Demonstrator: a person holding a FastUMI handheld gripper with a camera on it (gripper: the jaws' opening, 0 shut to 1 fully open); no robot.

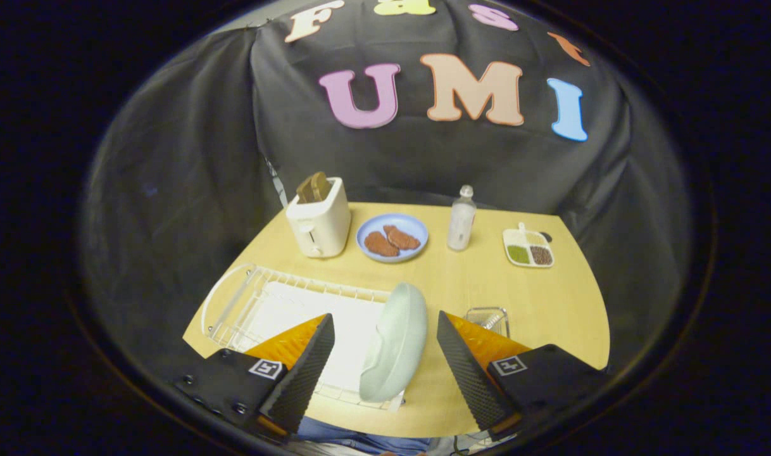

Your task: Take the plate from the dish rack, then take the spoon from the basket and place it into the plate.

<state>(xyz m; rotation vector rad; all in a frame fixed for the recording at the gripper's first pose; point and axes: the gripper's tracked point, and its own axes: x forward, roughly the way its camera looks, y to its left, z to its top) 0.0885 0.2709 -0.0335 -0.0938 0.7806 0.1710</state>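
Plate, pale green, round (395, 345): standing on edge at the right end of the white wire dish rack (284, 304), between the jaws. Gripper (385, 361): jaws spread wide, touching nothing. Small clear basket (488, 318): just right of plate on the wooden counter (550, 304). Cream toaster (319, 218): beyond the rack.

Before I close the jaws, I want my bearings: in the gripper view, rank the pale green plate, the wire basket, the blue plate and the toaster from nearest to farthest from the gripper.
Gripper open.
1. Pale green plate: on edge in the dish rack, between the jaws.
2. Wire basket: just beyond the right finger.
3. Blue plate: farther back, centre.
4. Toaster: back left; too close to the blue plate to call.
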